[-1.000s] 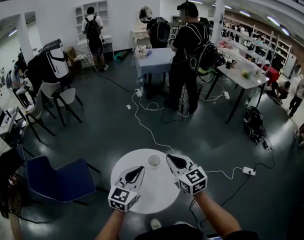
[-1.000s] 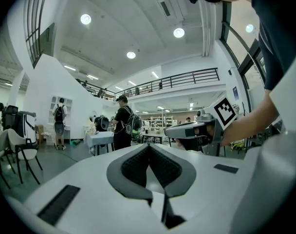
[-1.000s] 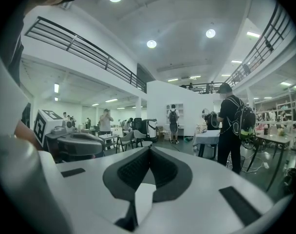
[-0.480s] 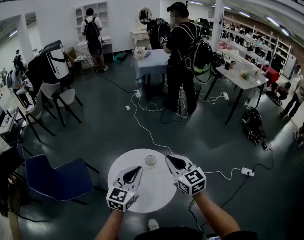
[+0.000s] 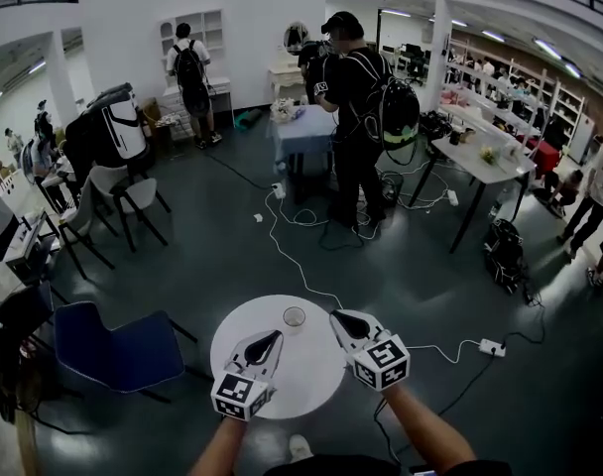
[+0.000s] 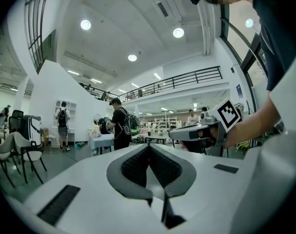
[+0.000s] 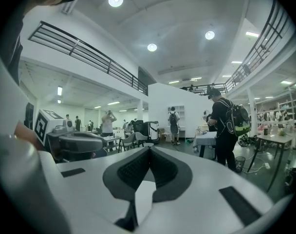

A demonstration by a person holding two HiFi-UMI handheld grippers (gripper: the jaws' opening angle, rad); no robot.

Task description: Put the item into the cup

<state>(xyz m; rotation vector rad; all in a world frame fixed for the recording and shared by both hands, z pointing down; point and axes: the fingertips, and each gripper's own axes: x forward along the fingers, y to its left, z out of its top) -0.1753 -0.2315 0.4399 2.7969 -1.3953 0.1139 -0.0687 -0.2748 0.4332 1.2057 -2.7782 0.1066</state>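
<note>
A small clear cup (image 5: 295, 317) stands near the far edge of a round white table (image 5: 244, 325). I cannot tell whether anything lies in it, and no loose item shows on the table. My left gripper (image 5: 273, 337) hovers over the table, just left of the cup and nearer to me. In the left gripper view its jaws (image 6: 149, 148) meet with nothing between them. My right gripper (image 5: 339, 317) is held just right of the cup; its jaws (image 7: 149, 150) are likewise shut and hold nothing. Both point level across the room, so neither gripper view shows the cup.
A blue chair (image 5: 113, 350) stands left of the table. A white cable (image 5: 292, 256) and a power strip (image 5: 493, 346) lie on the dark floor. A person with a backpack (image 5: 356, 117) stands by a far table (image 5: 306, 127). Other chairs (image 5: 118, 201) and a table (image 5: 480, 152) stand around.
Table and cup have slid slightly left in the head view while both grippers hold their place in it, a little higher above the tabletop. The person with the backpack has shifted left.
</note>
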